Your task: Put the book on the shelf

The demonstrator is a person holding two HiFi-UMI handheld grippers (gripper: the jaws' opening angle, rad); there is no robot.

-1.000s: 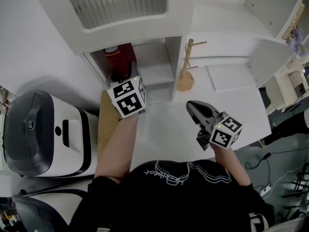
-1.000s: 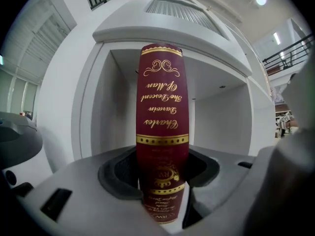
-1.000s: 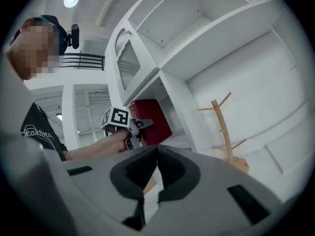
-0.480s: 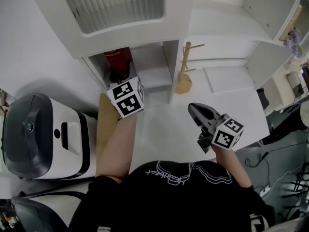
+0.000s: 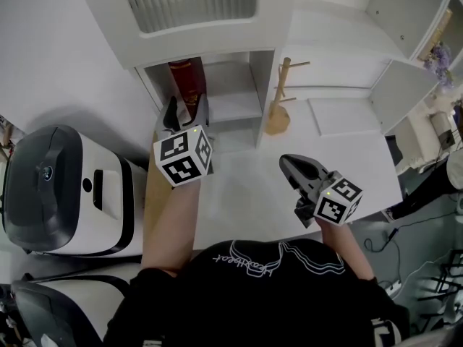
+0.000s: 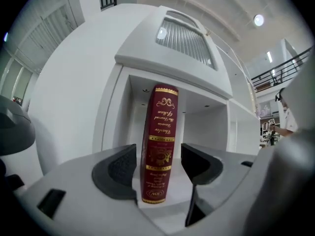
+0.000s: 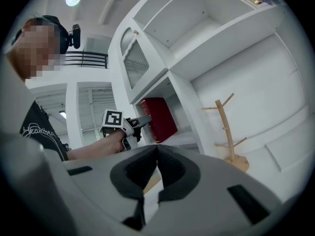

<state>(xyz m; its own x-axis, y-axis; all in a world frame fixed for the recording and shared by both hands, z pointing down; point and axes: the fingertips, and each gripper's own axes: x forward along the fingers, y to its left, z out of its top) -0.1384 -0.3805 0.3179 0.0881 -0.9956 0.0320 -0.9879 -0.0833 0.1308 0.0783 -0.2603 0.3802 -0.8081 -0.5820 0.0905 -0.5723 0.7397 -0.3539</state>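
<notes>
Smooth dark-red book [image 6: 158,146] with shiny gilt print, matt white shelf [image 5: 235,111], bare wooden peg stand [image 5: 277,118]

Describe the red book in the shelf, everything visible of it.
The red book is a dark red hardcover with gold bands, ornaments and script lettering on its spine, too small to read. It stands upright on its bottom edge in an open compartment of the white shelf, spine facing out. The left gripper has just been opening its jaws; its pads flank the spine without pressing on it.
</notes>
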